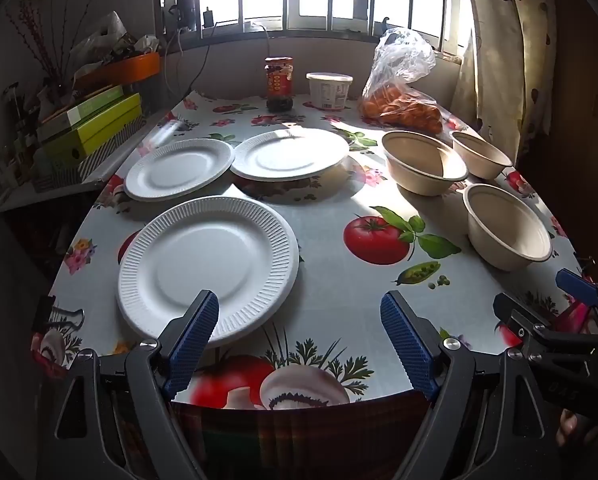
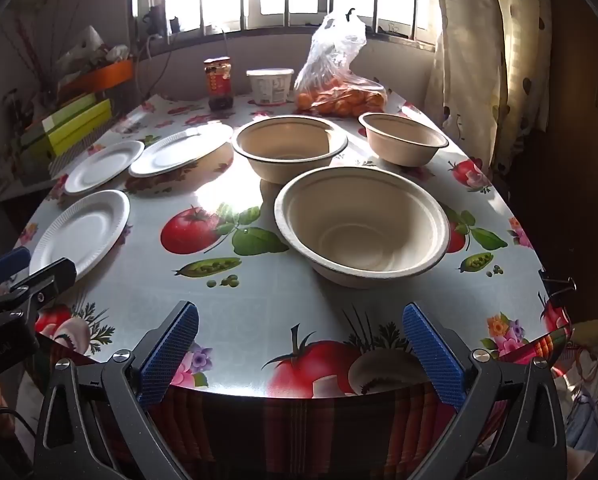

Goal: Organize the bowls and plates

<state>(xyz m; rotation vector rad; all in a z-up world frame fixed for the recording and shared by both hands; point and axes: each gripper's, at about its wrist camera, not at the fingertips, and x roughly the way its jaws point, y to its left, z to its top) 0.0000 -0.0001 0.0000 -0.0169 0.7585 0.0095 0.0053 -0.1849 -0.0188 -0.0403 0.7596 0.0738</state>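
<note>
My left gripper (image 1: 299,320) and right gripper (image 2: 301,330) both hang with jaws spread wide and nothing between them, over the near edge of a table (image 1: 331,240) covered in a vegetable-print cloth. My left camera looks mostly at three white paper plates, the nearest plate (image 1: 208,266) just ahead of my left finger and two further back, overlapping at their rims. My right camera fills instead with three beige bowls, the nearest bowl (image 2: 362,226) straight ahead; behind stand one jar (image 2: 218,84), one tub (image 2: 270,85) and one bag of oranges (image 2: 339,92).
</note>
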